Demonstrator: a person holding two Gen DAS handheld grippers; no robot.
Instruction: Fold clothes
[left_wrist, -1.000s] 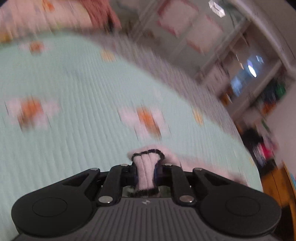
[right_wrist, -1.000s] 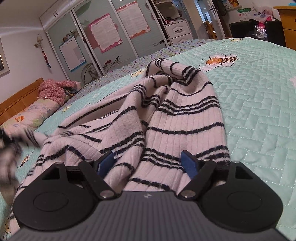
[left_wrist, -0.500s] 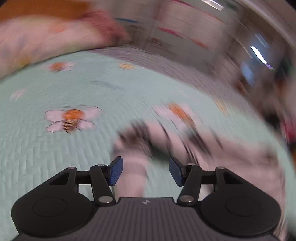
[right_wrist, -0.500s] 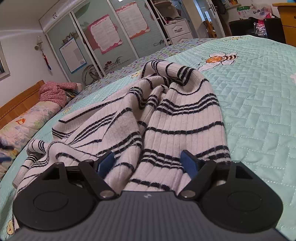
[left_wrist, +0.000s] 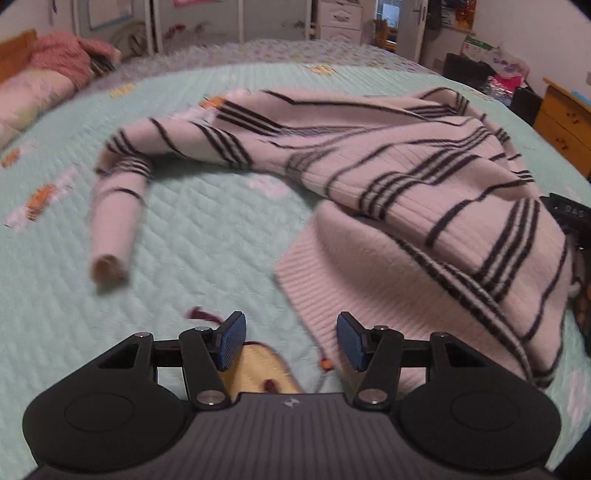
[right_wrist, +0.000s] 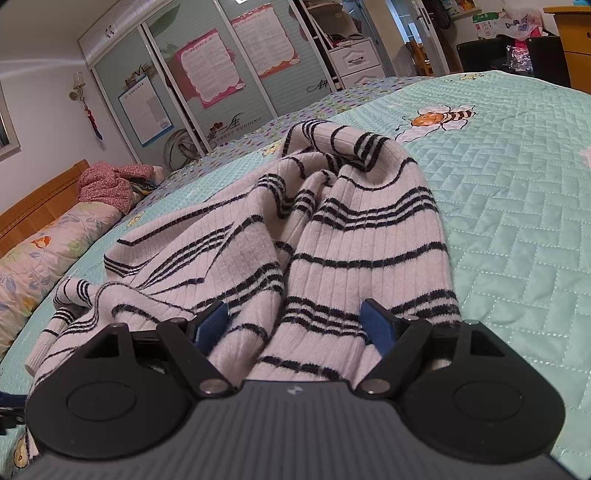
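sweater: pink-white knit with black stripes (left_wrist: 424, 206), lying rumpled on the bed (left_wrist: 207, 236). One sleeve (left_wrist: 118, 206) is flung out to the left in my left view and the ribbed hem (left_wrist: 332, 295) is nearest me. Nothing looks folded yet, I'd say.

left fingers: left gripper (left_wrist: 291, 341) is about half open with nothing between the pads. It's just quilt under it, with the hem's edge beside the right pad.

right fingers: right gripper (right_wrist: 293, 323) is spread wide with a thick bunch of sweater (right_wrist: 332, 258) running between the pads. I can't tell if they're pinching it or if it's just draped through.

step: my guess is I'm going for the hem corner with the left so I can spread the thing flat.

how I'd do it: come in low and catch both layers of the rib. Then pull away from the right side so the body goes taut, and leave the sleeve until the body is flat.

writing: "SWEET WEDDING" (right_wrist: 236, 131) and "LOVE" (right_wrist: 138, 72) on the wardrobe doors. The posters' text is too small to read. "DAS" on a black strap (left_wrist: 570, 212) at the right edge of the left view.
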